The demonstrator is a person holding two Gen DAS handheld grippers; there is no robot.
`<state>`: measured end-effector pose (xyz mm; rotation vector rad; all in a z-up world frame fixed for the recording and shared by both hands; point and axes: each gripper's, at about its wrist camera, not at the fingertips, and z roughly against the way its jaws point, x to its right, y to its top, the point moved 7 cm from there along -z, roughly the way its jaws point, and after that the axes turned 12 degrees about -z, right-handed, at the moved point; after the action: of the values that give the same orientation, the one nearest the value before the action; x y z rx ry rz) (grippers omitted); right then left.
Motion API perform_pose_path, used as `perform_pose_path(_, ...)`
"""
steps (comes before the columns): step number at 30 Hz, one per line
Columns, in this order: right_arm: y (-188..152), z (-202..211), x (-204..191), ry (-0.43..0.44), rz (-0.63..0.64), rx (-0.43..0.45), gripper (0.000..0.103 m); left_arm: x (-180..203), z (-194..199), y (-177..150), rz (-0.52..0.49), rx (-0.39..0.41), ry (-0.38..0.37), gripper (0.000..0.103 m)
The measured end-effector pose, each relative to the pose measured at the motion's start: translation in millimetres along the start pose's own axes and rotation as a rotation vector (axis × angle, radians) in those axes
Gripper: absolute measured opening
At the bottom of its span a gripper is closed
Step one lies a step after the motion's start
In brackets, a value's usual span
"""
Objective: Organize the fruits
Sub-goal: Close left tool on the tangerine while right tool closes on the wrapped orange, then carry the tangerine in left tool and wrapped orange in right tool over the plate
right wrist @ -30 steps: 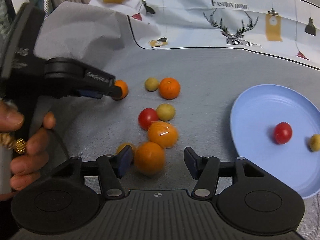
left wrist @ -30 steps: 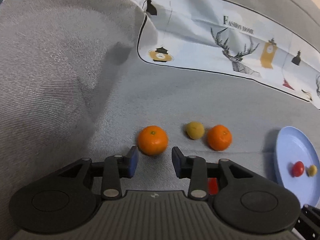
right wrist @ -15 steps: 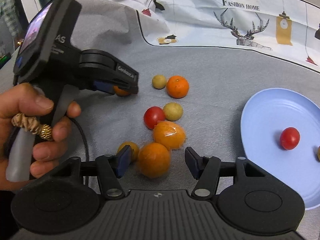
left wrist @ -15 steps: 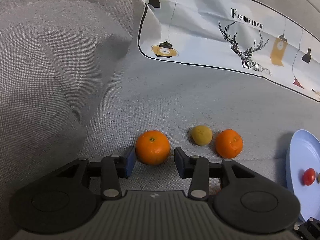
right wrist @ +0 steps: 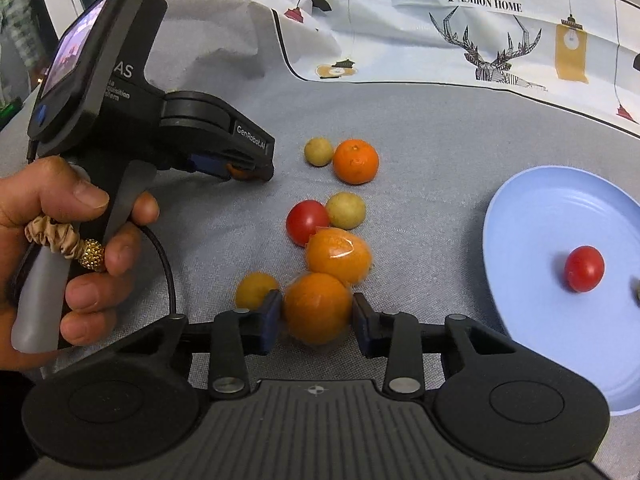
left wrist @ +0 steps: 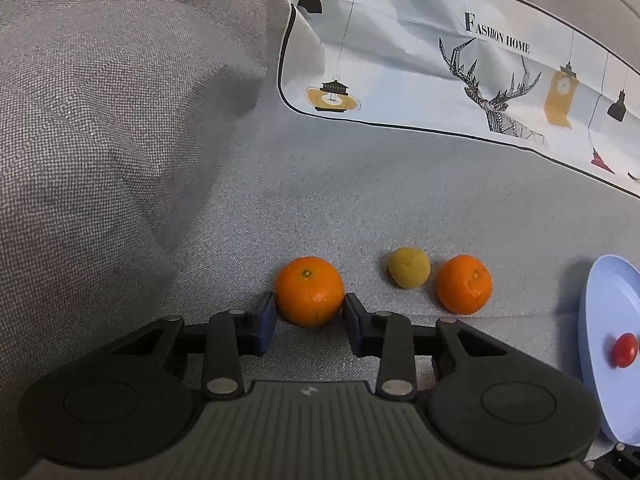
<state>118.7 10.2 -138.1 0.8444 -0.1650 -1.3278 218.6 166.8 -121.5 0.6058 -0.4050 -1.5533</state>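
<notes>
My left gripper has its jaws closed against an orange that rests on the grey cloth. My right gripper has its jaws against a wrapped orange at the near end of a fruit cluster. Behind it lie another wrapped orange, a red tomato, a yellow-green fruit and a small yellow fruit. A further orange and a small yellow fruit lie beyond. The left gripper shows in the right wrist view, held by a hand.
A light blue plate at the right holds a red tomato; it also shows in the left wrist view. A printed white cloth lies at the back. A raised grey fold rises at the left.
Both grippers moved forward and their jaws narrowed: the left around the leftmost orange, the right around the near wrapped orange.
</notes>
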Motion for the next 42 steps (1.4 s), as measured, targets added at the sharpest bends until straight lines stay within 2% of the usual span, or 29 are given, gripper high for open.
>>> perform_pose_path(5,6,8,7,-0.035,-0.009,0.044,0.039,-2,7,1,0.01,0.016,-0.009,0.039)
perform_pose_path(10,2,1,19,-0.099,-0.023,0.002,0.039,1,11,-1,0.002,0.006,-0.03,0.039)
perform_pose_path(13,2,0,19,-0.102,-0.018,0.003,0.039,3,5,-4,-0.011,-0.022,-0.03,0.04)
perform_pose_path(20,3,0,18,-0.101,-0.022,0.003,0.039,5,2,-2,-0.024,-0.022,-0.022,0.04)
perform_pose_path(42,5,11,13,-0.106,-0.017,0.035,0.039,4,15,1,-0.026,0.019,-0.005,0.039)
